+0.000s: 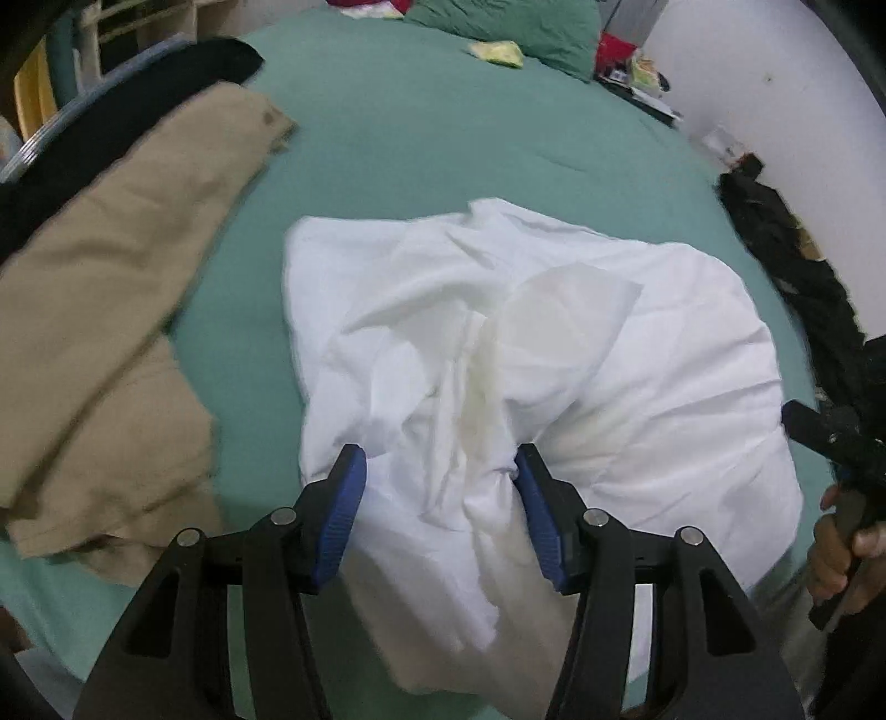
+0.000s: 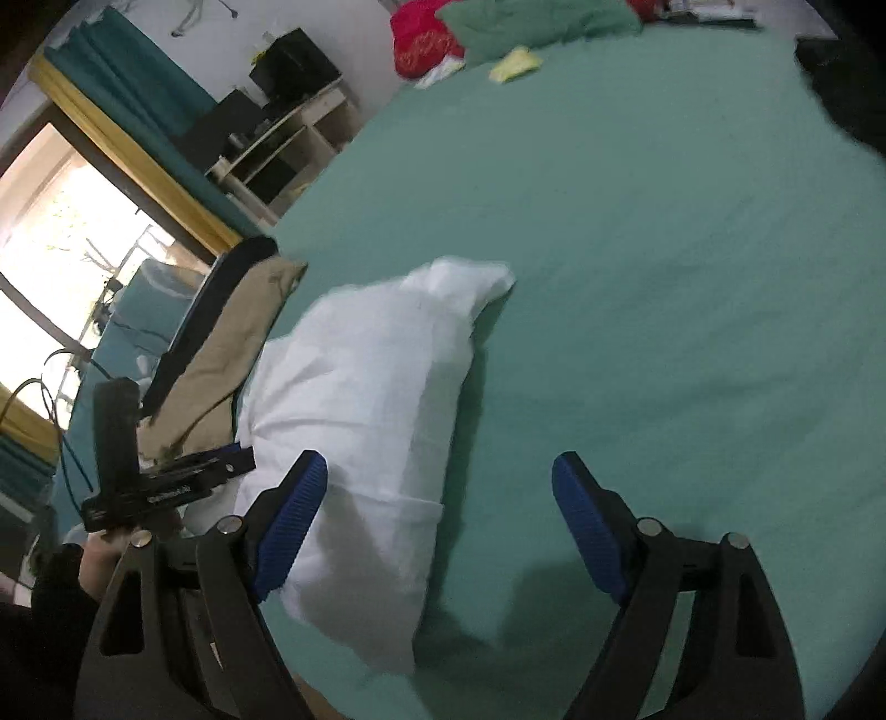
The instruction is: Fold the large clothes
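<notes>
White garment [image 1: 498, 354]: thin, crumpled cotton-like cloth, lumpy heap at the near middle of the bed [image 1: 421, 127]. Left gripper [image 1: 440, 476]: ribbed blue pads clenched on a gathered bunch of it. Right gripper [image 2: 440, 498]: jaws spread, nothing between them, garment's edge beside its left pad. Beige trousers [image 1: 111, 310]: matte, flat, left. Bed: smooth green sheet. Green pillow [image 1: 515, 25]: far. White wall [image 1: 775, 72]: right.

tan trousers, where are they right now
In the left wrist view the tan trousers lie on the green bedsheet, left of the white garment, with a black garment along their far edge.
</notes>
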`<state>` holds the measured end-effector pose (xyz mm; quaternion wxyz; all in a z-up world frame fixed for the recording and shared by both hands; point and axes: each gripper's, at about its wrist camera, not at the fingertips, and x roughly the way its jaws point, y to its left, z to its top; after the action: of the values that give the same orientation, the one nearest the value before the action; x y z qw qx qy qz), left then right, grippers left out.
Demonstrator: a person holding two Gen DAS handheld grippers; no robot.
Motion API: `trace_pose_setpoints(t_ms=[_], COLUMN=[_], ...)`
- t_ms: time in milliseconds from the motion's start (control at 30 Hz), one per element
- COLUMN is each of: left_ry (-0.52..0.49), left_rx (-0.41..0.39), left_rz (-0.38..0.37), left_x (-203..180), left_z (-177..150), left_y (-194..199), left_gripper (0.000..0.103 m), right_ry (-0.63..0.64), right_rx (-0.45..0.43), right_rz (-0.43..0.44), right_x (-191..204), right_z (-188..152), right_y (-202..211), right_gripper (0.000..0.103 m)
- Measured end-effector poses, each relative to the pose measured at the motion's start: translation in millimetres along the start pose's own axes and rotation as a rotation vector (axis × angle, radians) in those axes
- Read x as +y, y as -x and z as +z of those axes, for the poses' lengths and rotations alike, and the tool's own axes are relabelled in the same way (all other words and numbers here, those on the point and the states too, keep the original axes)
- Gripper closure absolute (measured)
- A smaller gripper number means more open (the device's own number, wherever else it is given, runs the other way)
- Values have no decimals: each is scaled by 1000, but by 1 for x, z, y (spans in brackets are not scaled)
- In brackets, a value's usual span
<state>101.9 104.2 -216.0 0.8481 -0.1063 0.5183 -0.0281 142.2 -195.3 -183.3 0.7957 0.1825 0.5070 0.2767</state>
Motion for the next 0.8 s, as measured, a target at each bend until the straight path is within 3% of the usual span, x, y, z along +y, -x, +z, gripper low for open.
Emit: trace_pose_setpoints(t_ms=[67,133,167,233,300,333,500,533,600,700,800], left_ry=[12,57,99,168,201,204,130,107,77,69,58], left_rx=[-57,-68,-62,-37,-51,-54,-111,-116,-107,-42,40], left_rz=[102,103,85,35,-23,-45,-161,-184,-200,-209,-213], left_x=[4,13,20,28,26,24,-17,-29,-47,-78,-104], left_z=[-4,-5,-7,-10,-10,-10,-4,-2,-2,-3,-5], left_y=[9,14,14,9,10,11,29,30,28,3,-23], left_gripper=[43,43,43,41,39,39,39,39,39,39,38], right_ry=[-31,-61,-60,-57,-67,-37,102,143,145,113,35], right_rx=[51,85,51,44,34,32,13,9,13,15,18], right_rz=[94,161,166,162,127,84,-154,-231,-307,-355,-312], right_x=[4,5,6,9,11,17,29,28,13,-16,-43], right_z=[0,0,-1,-3,-1,-2,6,4,0,-11,-24], right_y=[-30,-60,-66,-72,-67,-59,-7,9,35,55,58], right_gripper=[33,36,38,66,83,85,86,86,86,85,78])
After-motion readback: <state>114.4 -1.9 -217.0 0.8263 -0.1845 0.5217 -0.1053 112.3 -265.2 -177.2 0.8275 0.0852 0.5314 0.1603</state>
